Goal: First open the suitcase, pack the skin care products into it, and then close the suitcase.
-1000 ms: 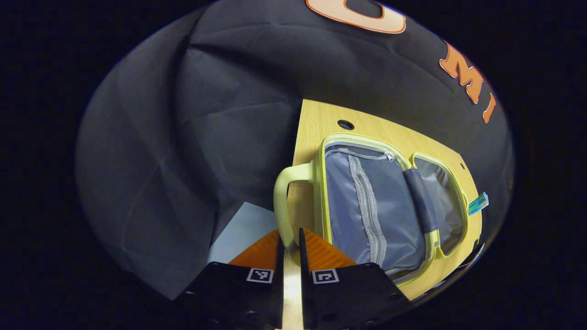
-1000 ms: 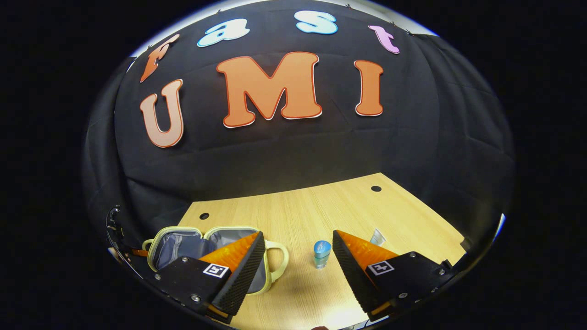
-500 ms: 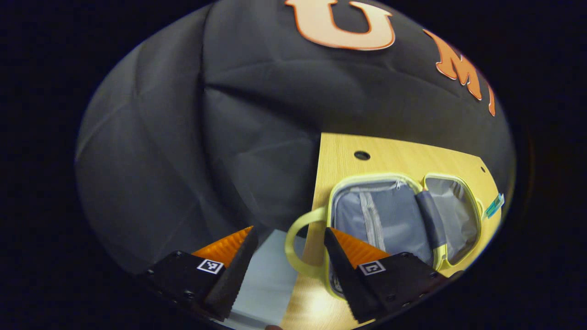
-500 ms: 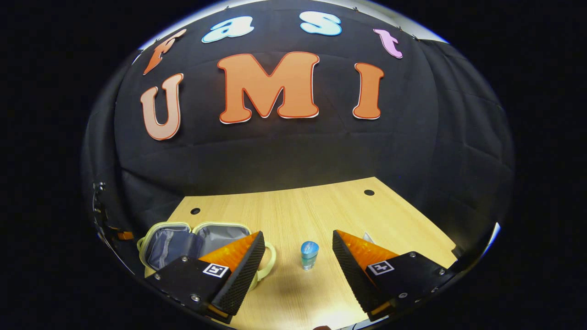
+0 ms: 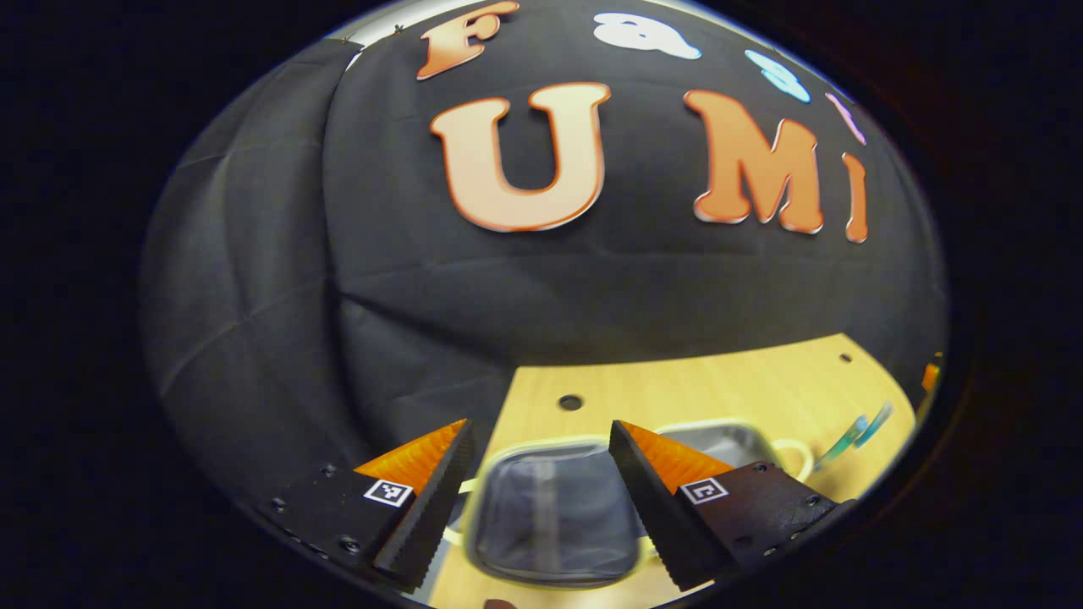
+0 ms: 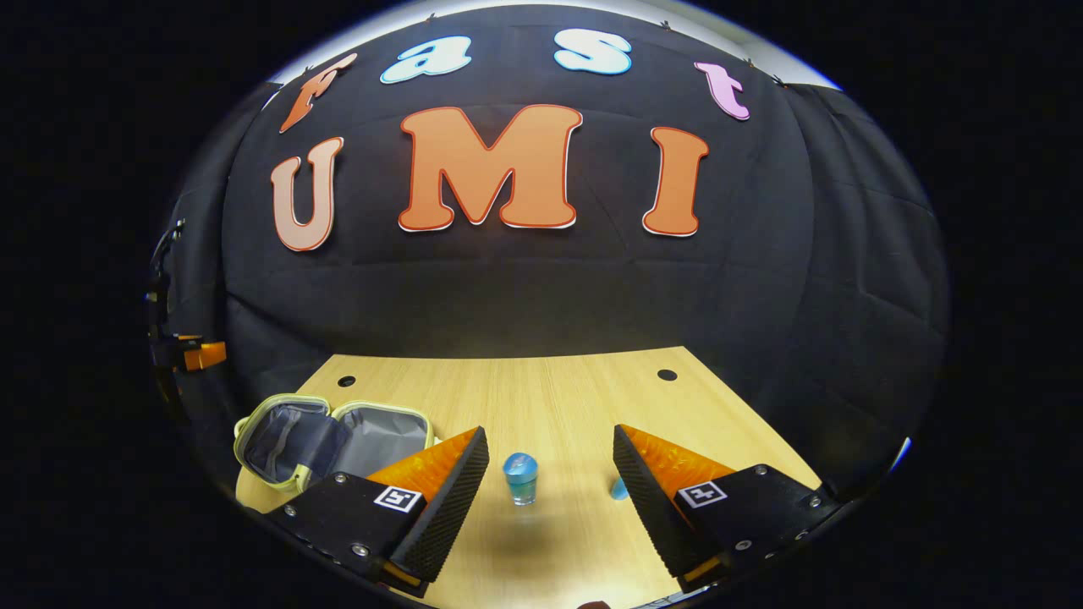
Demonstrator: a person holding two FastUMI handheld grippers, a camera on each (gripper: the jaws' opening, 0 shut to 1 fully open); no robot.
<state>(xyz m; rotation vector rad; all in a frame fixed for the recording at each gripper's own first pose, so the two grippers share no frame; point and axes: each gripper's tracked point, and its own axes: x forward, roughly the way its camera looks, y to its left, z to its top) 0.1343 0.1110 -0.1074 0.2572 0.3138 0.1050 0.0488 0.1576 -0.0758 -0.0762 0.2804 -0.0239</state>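
Suitcase (image 6: pixel 334 440) is seen lying opened flat at the near left part of the wooden surface (image 6: pixel 558 397), both grey-lined halves turned up, so the opening step is judged complete and the cavity is presented for loading; in the left gripper view the same suitcase (image 5: pixel 554 524) is blurred, lying just beyond the fingers; a small blue-capped bottle (image 6: pixel 520 478) is stood upright on the surface to the right of the suitcase, apart from it, framed between the fingers of the right gripper (image 6: pixel 550 482); its jaws are spread wide with nothing between them touched, a stance judged suited to closing on the bottle; a second small blue item (image 6: pixel 619 489) is partly hidden beside the right finger, its kind not determinable; left gripper (image 5: pixel 541 482) is held above the suitcase, jaws spread and empty; packing is judged not yet begun.
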